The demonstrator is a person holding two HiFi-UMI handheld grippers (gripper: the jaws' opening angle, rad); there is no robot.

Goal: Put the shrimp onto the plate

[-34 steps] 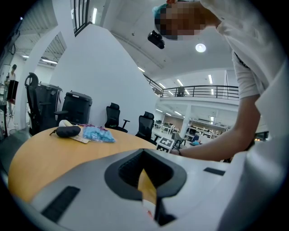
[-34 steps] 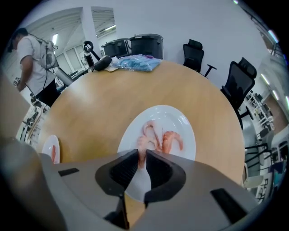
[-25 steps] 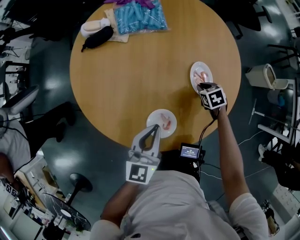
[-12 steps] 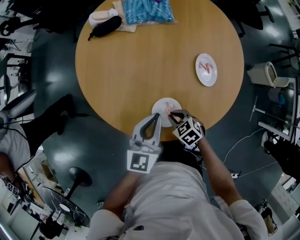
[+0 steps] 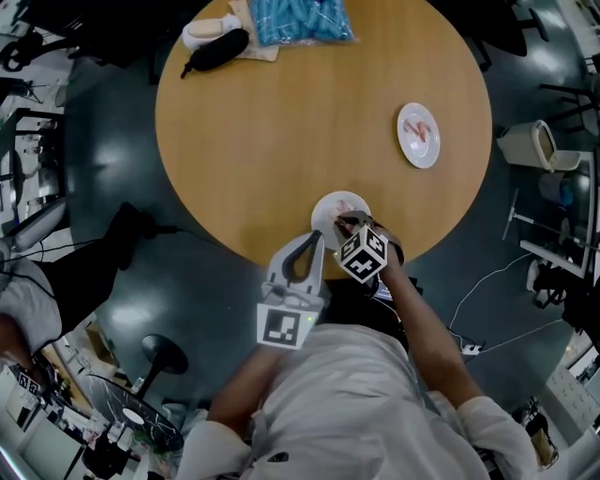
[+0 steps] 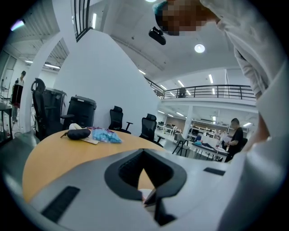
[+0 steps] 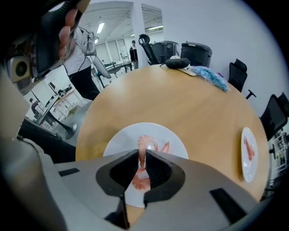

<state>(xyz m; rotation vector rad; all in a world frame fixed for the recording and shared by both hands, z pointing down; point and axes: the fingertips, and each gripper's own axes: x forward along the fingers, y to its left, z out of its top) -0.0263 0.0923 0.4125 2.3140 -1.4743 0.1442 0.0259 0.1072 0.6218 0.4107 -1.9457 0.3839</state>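
My right gripper (image 5: 345, 223) (image 7: 142, 153) is shut on a pink shrimp (image 7: 141, 179), which hangs upright between the jaw tips. It is right over the near white plate (image 5: 325, 202) (image 7: 116, 140) at the table's front edge. Another pink shrimp (image 7: 165, 147) lies on that plate beside the held one. The far white plate (image 5: 418, 148) (image 7: 247, 169) at the right carries a shrimp (image 5: 419, 129) (image 7: 249, 149). My left gripper (image 5: 314, 238) (image 6: 145, 151) is shut and empty, hovering just left of the near plate at the table's rim.
The round wooden table (image 5: 281, 131) has a blue bag (image 5: 300, 19) (image 6: 106, 135), a black pouch (image 5: 214, 47) (image 6: 79, 133) and a white object (image 5: 204, 31) at its far side. A bin (image 5: 525, 145) stands right of the table; office chairs surround it.
My right gripper came from the far plate to the near plate with a shrimp in it. The left gripper stayed where it was.
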